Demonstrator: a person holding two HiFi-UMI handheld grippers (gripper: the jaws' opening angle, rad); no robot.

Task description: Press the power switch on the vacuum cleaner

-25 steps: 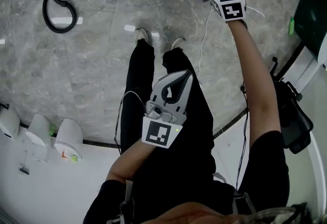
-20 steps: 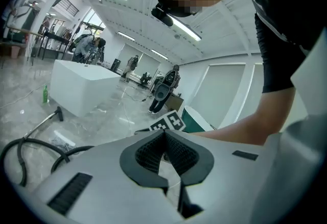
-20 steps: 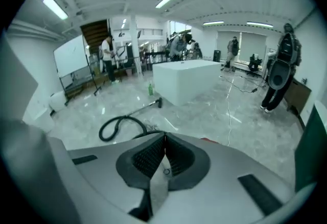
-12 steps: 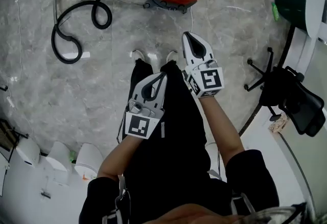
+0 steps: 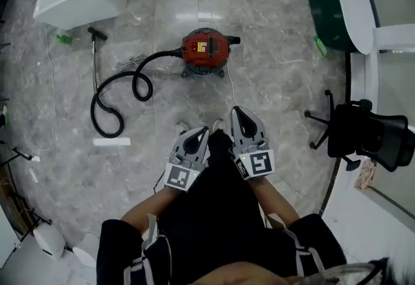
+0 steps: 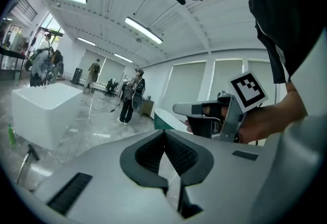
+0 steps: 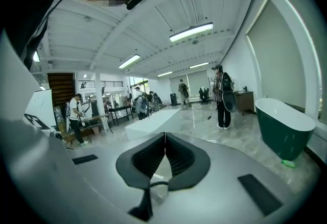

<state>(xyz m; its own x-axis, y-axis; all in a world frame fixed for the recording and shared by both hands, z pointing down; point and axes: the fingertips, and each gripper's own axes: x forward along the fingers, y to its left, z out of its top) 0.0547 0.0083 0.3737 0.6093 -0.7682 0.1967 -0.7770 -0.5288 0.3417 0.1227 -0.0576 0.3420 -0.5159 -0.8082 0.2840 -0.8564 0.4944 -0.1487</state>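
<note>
Red vacuum cleaner [image 5: 205,55] bears a yellow label [image 5: 202,47], its print too small.

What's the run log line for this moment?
left gripper: shut, empty | right gripper: shut, empty | vacuum cleaner: on floor ahead, apart from both grippers

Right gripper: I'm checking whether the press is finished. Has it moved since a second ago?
Yes. The right gripper, then at the vacuum cleaner, has drawn back toward the person and is now beside the left gripper.
</note>
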